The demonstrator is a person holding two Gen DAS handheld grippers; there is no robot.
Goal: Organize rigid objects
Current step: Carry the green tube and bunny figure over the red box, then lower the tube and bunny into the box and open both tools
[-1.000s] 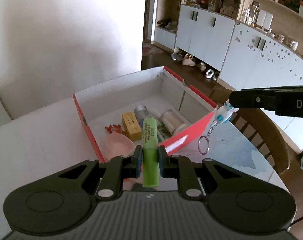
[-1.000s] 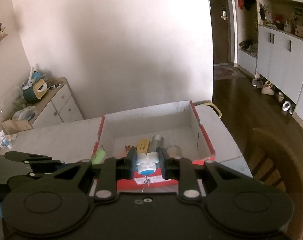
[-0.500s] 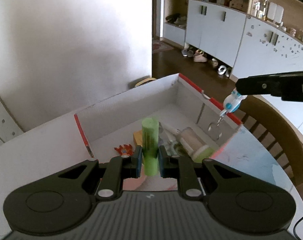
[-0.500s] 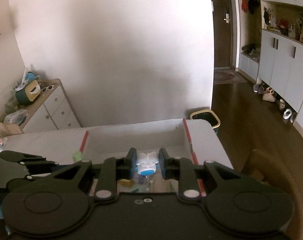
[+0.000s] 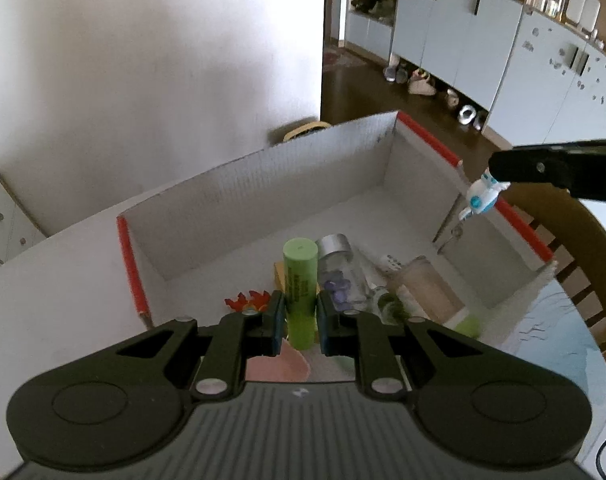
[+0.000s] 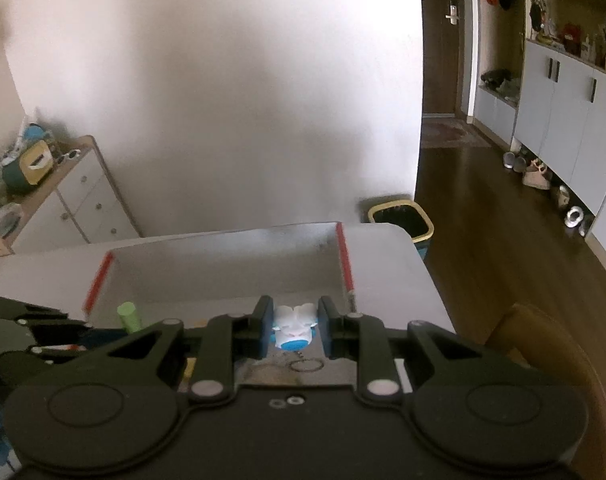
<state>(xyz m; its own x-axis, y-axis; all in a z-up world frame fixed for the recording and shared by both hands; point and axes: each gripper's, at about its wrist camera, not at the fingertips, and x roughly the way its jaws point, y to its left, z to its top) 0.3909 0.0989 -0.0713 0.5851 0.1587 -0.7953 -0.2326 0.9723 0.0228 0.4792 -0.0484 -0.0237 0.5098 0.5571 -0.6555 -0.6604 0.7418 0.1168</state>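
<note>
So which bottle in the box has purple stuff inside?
The clear jar with the silver lid, lying beside the green tube. The frosted jar to its right looks pale inside.

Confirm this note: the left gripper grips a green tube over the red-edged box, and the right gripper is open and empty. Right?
Not quite. The left gripper does grip the green tube over the red-edged box, but the right gripper is not empty: it is shut on a small white-and-blue keychain figure. The right wrist view shows this, and the left wrist view confirms it.

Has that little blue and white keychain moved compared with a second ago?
Yes. The keychain, clamped in the right gripper, has travelled from outside the box to above its red rim.
</note>
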